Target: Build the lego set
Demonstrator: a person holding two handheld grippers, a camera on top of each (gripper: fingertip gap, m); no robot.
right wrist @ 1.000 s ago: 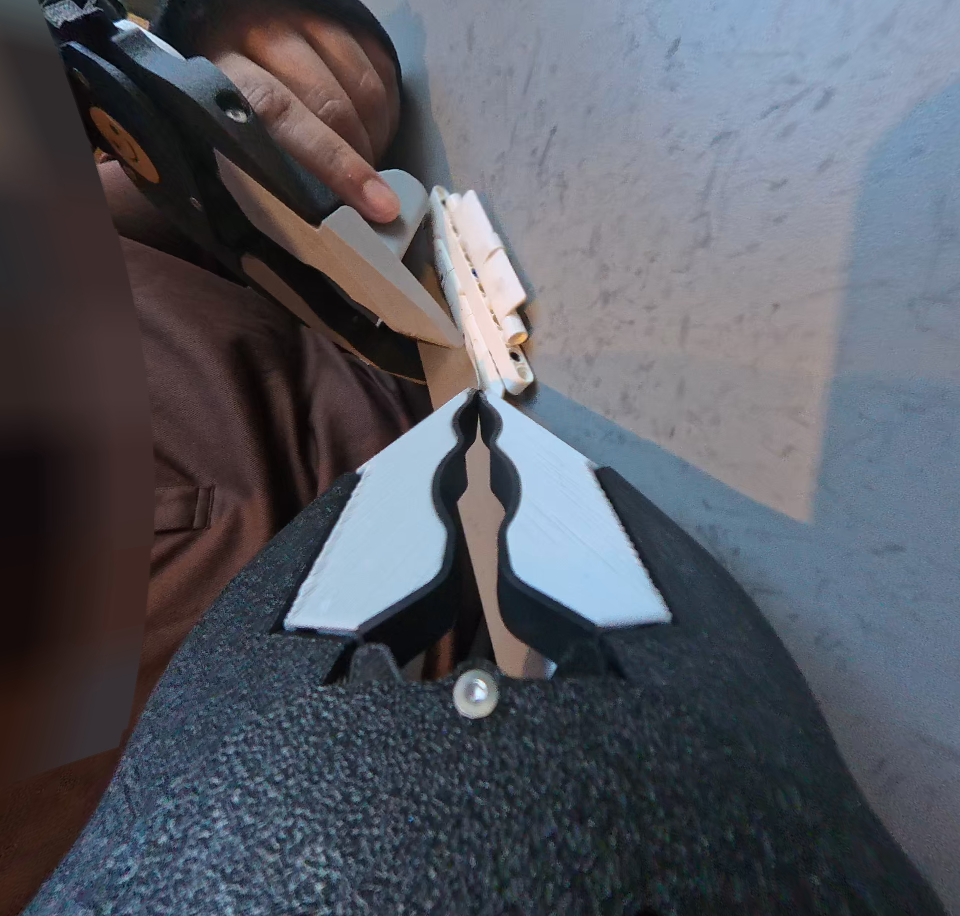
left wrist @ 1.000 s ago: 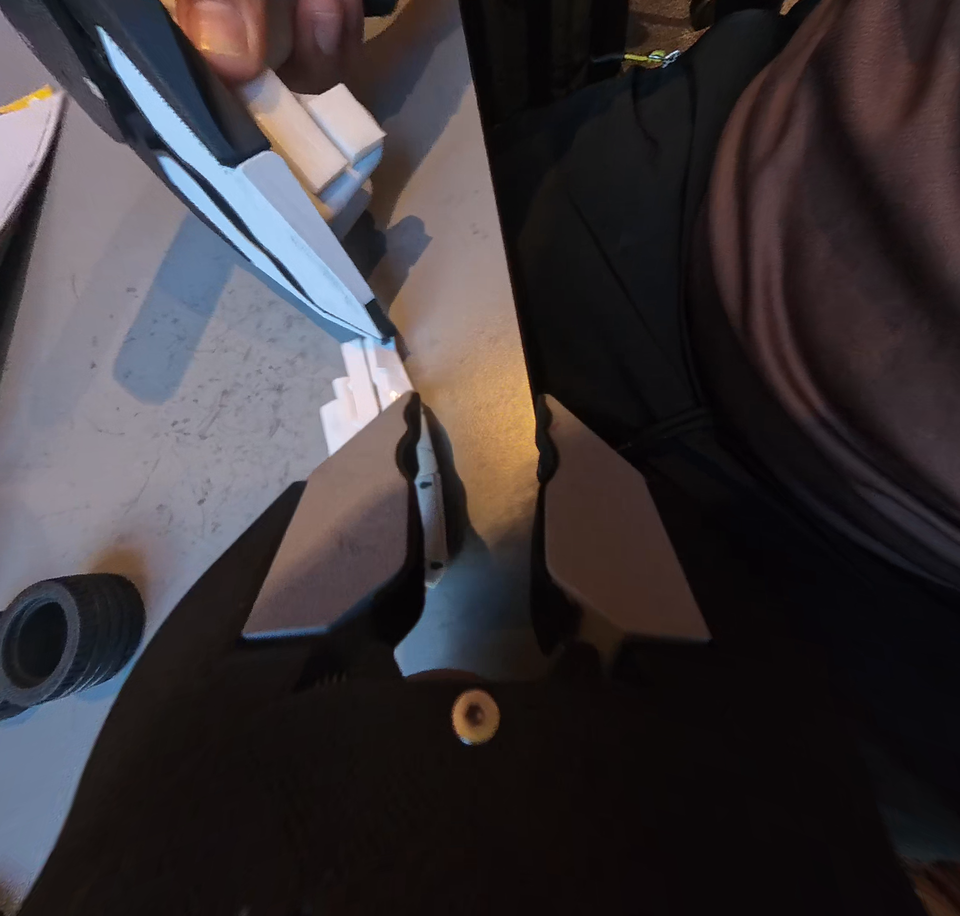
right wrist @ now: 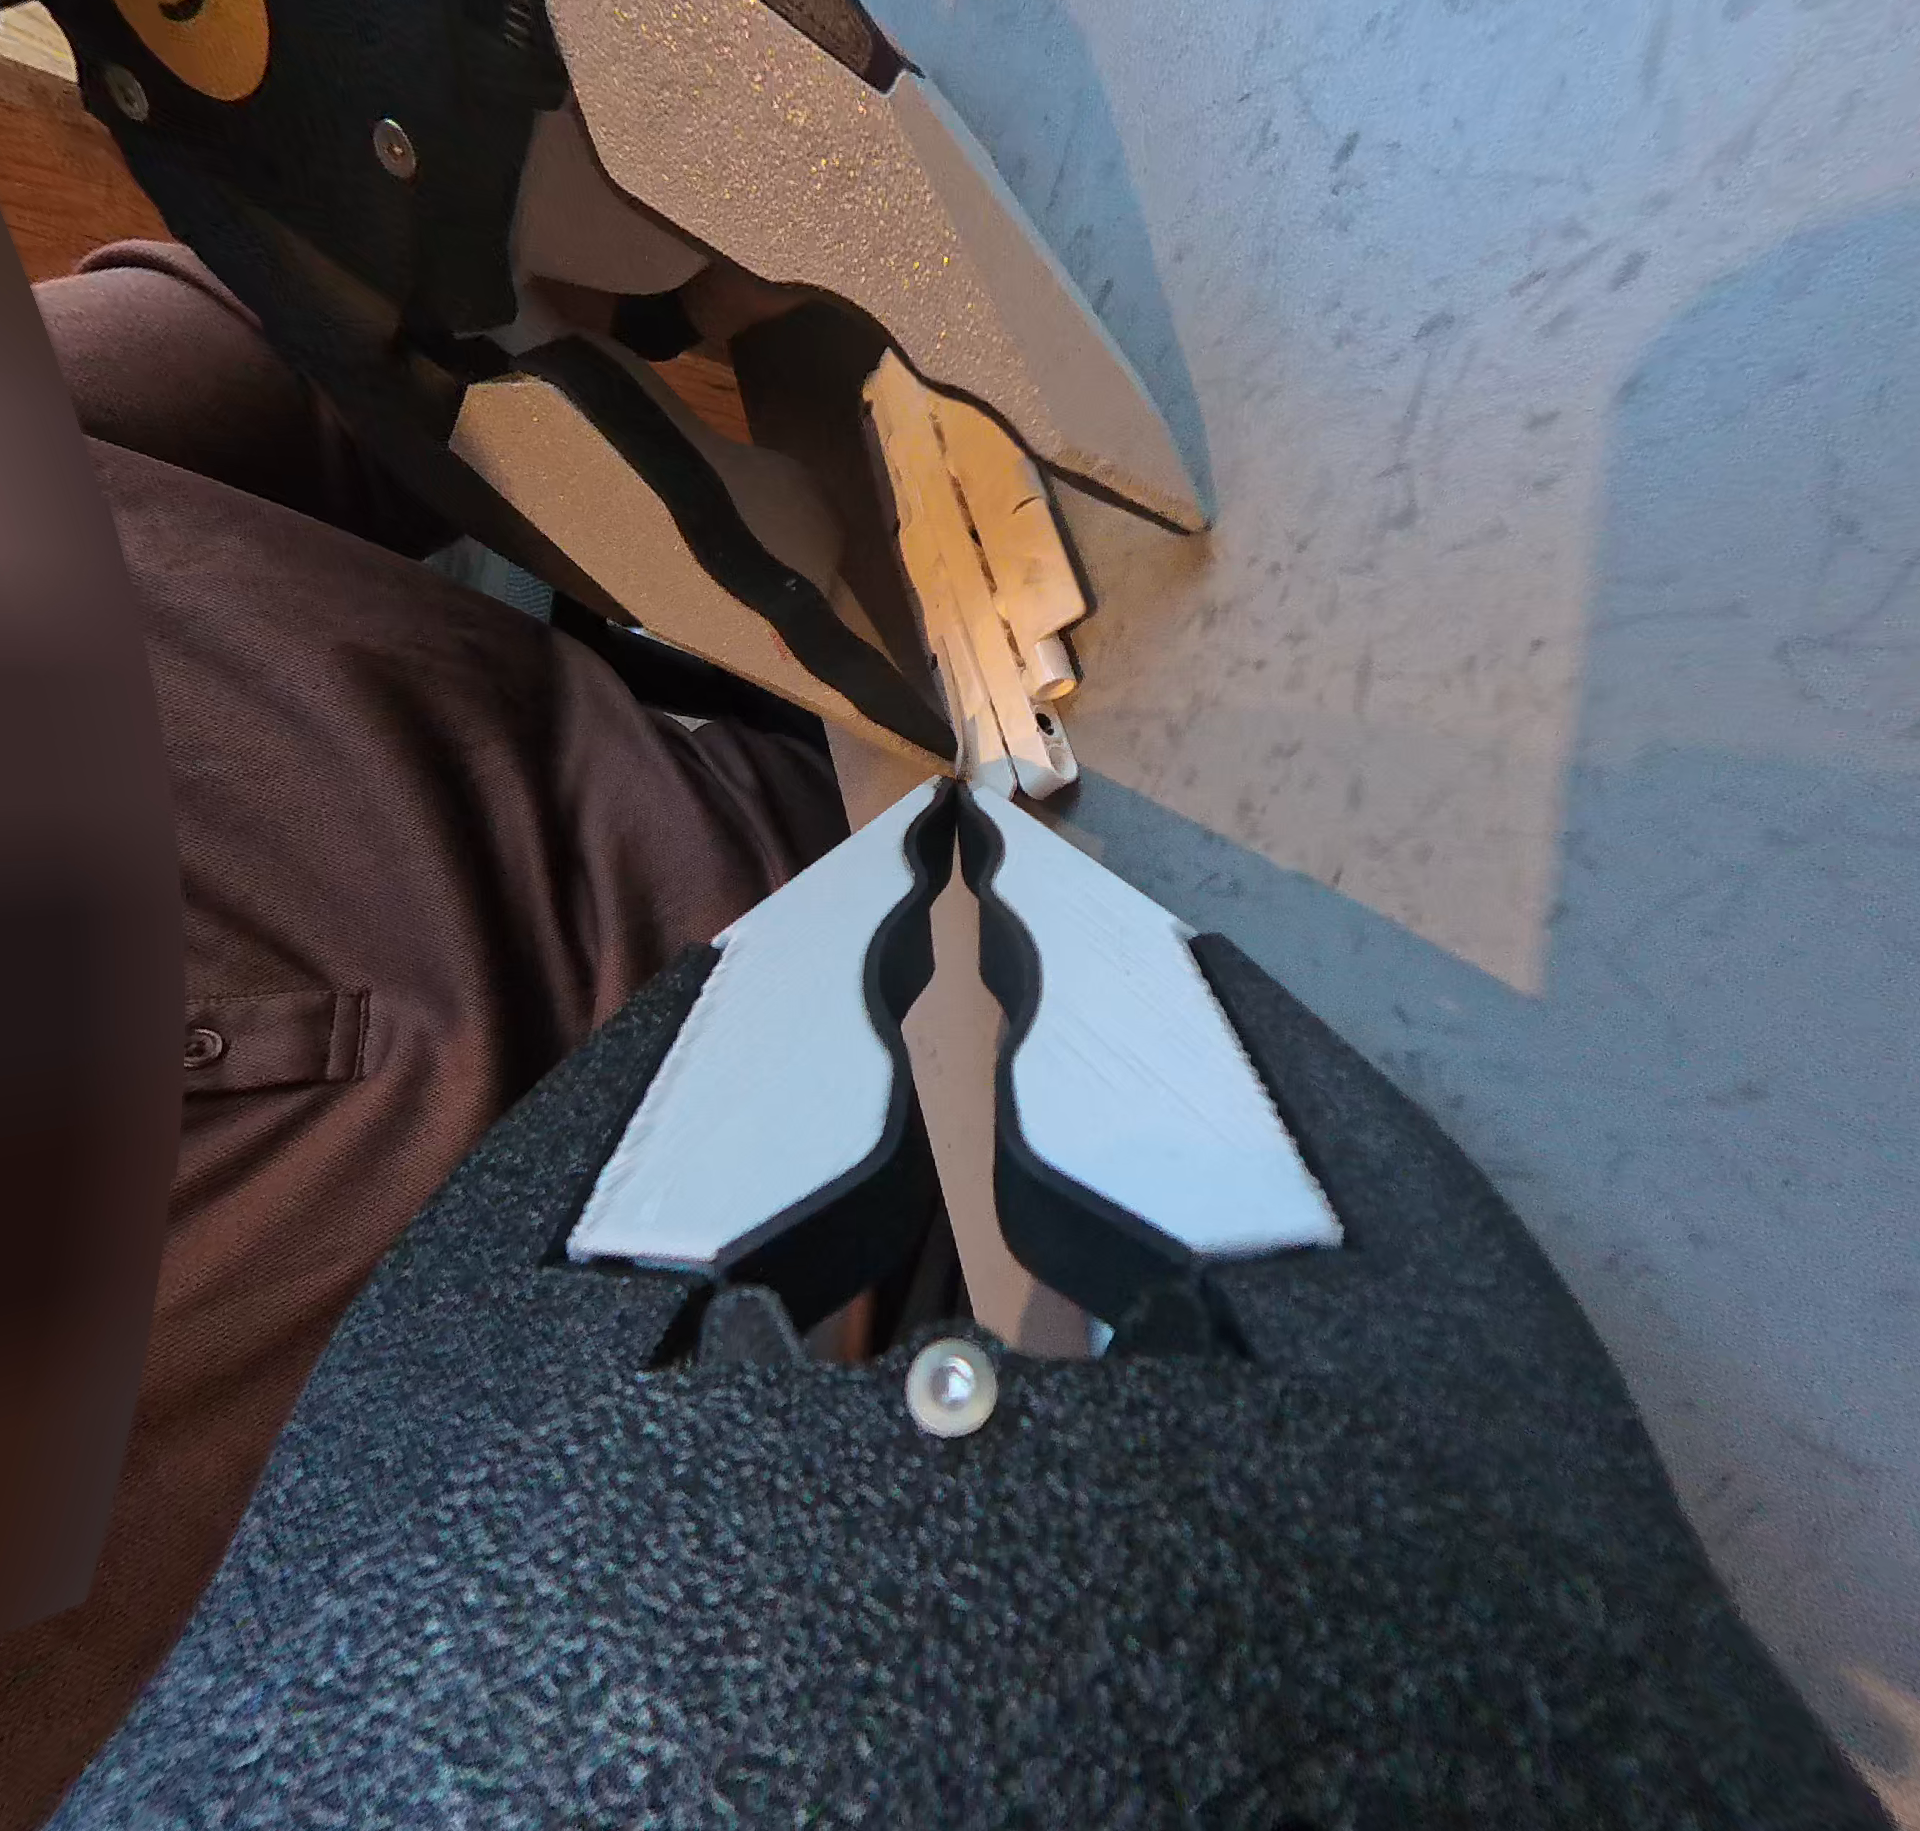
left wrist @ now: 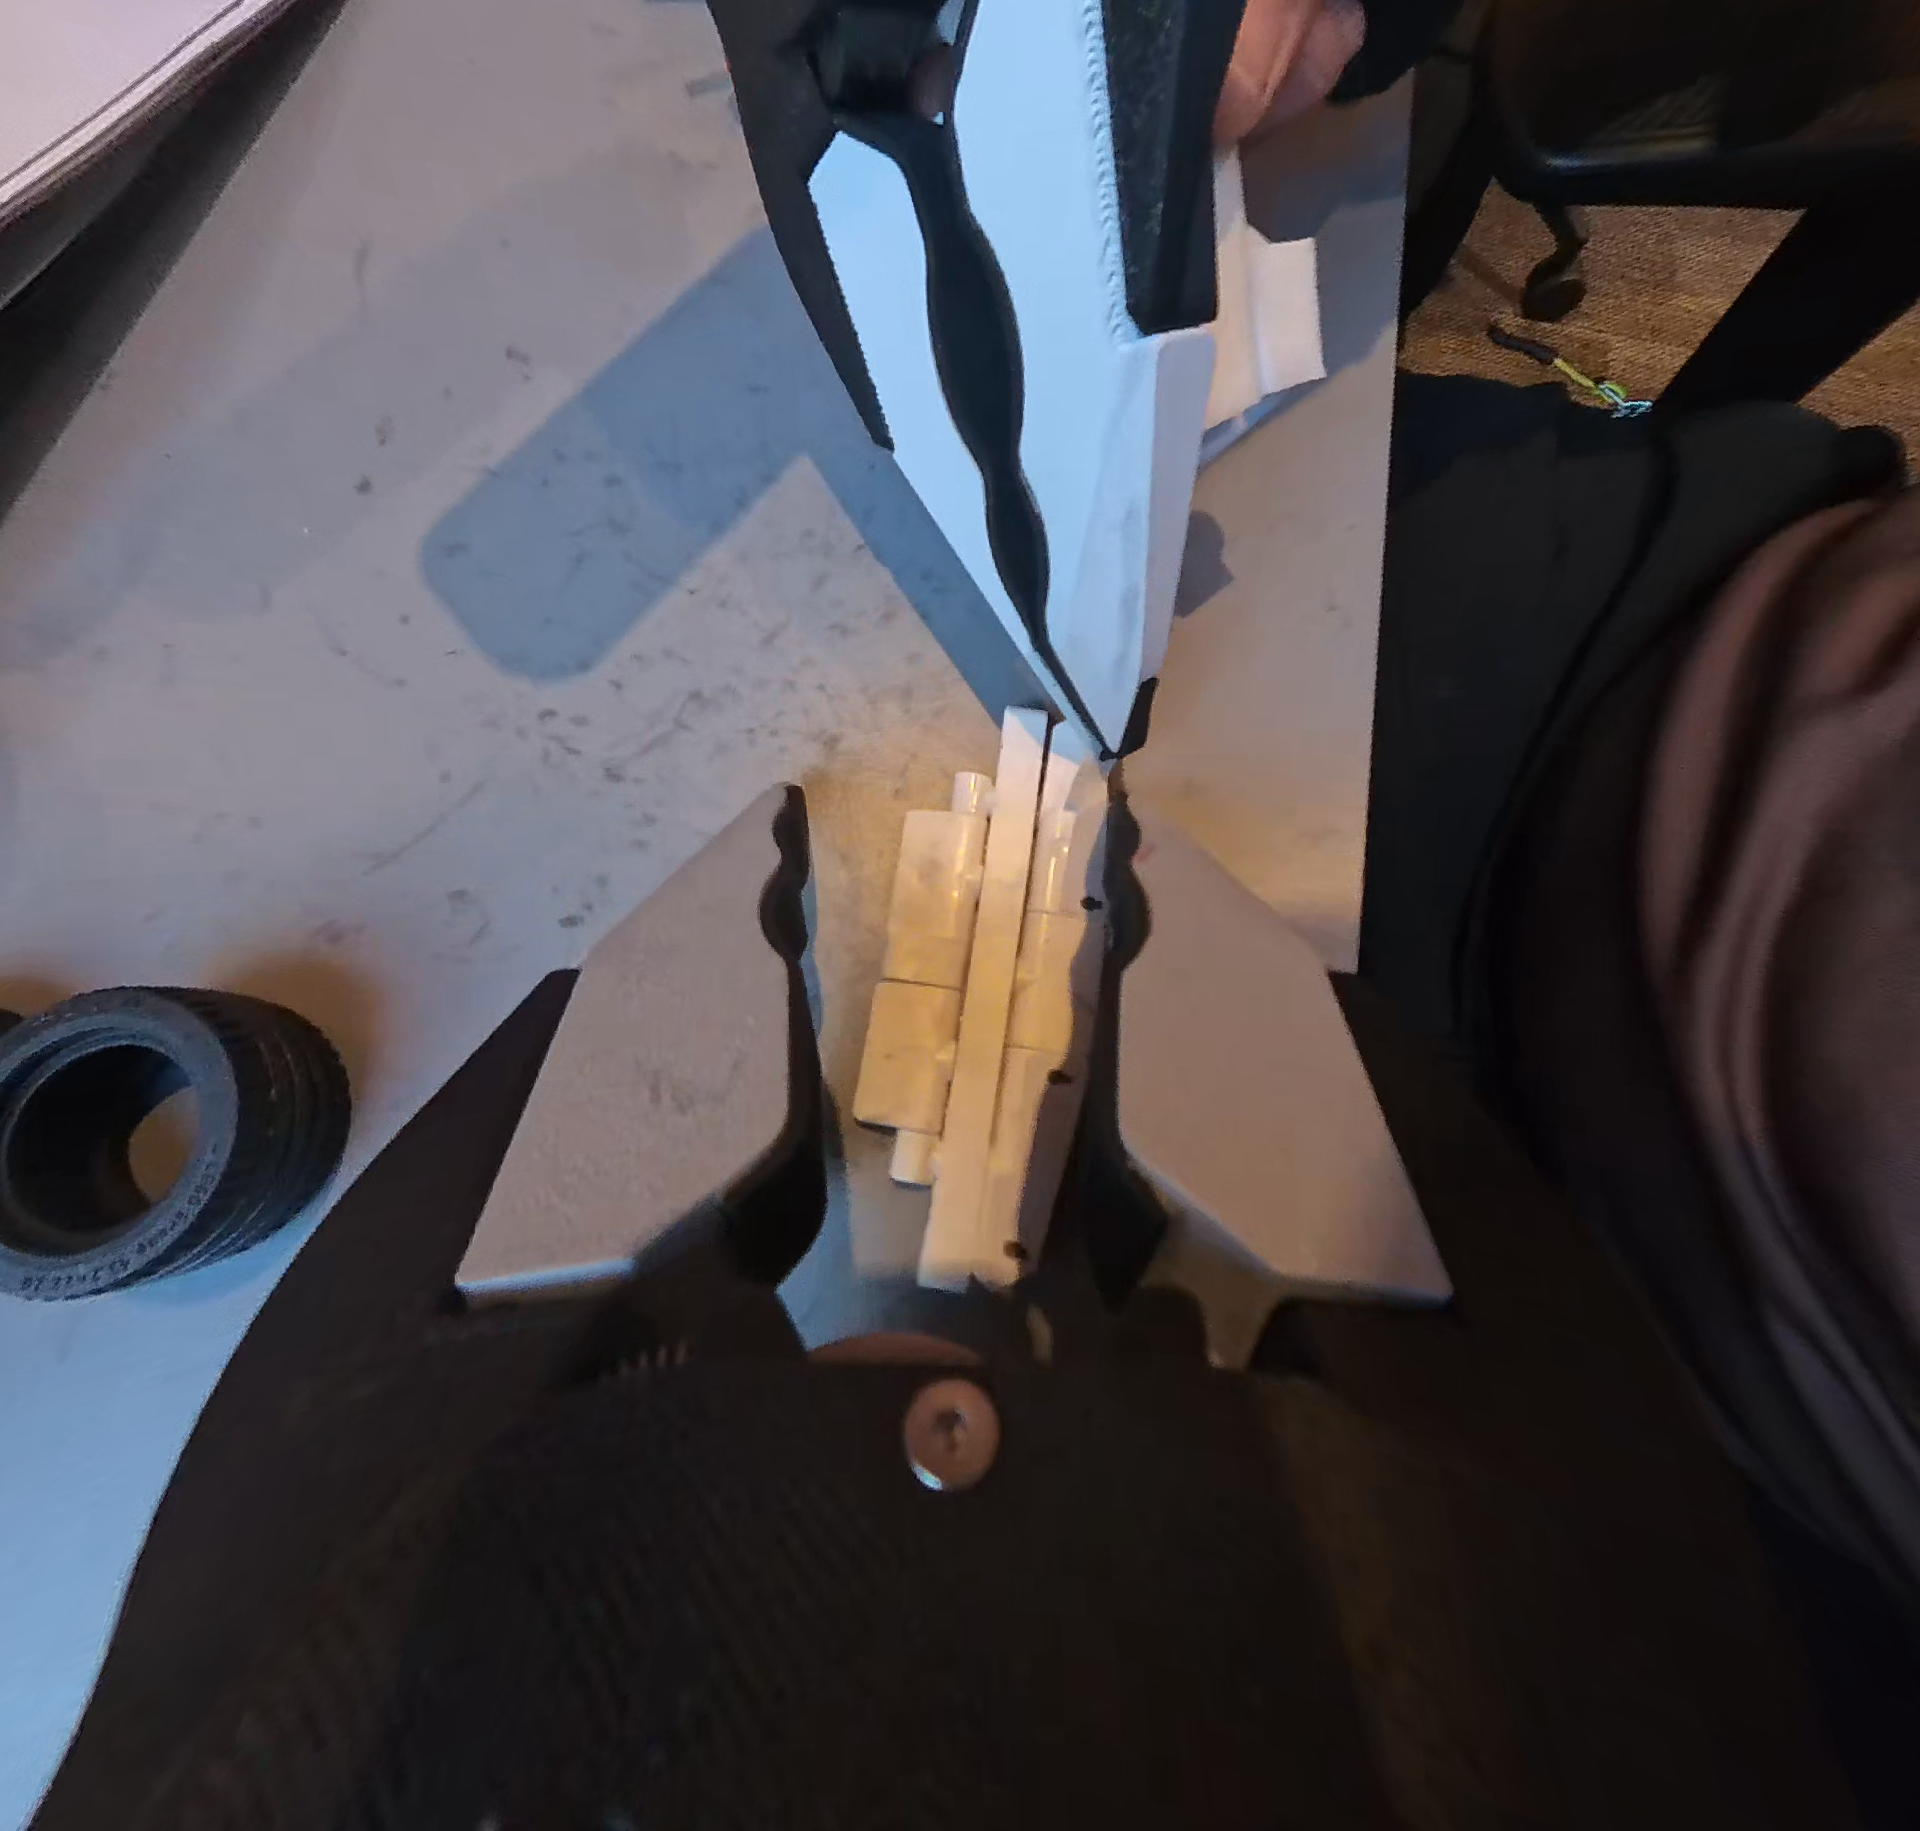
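A white lego assembly [left wrist: 987,1002] of long plates and round pins lies on the grey table [left wrist: 364,742], near its right edge. My left gripper [left wrist: 951,805] is open around it; the assembly rests against the right finger and stands clear of the left one. My right gripper [left wrist: 1101,742] comes down from the top, shut, with its tips touching the assembly's far end. In the right wrist view, my right gripper [right wrist: 956,794] is shut at the near end of the assembly [right wrist: 997,586]. The left gripper [right wrist: 1070,633] straddles the assembly there.
A black rubber tyre [left wrist: 156,1127] lies on the table to the left. White paper [left wrist: 135,15] lies at the far left corner. A hand holds more white pieces [left wrist: 1268,306] behind the right gripper. The table edge [left wrist: 1377,638] and a seated person [left wrist: 1714,950] are close on the right.
My left gripper has moved forward so the assembly now lies between its fingers. My right gripper has swung from the upper left to the top centre, still shut at the assembly's end.
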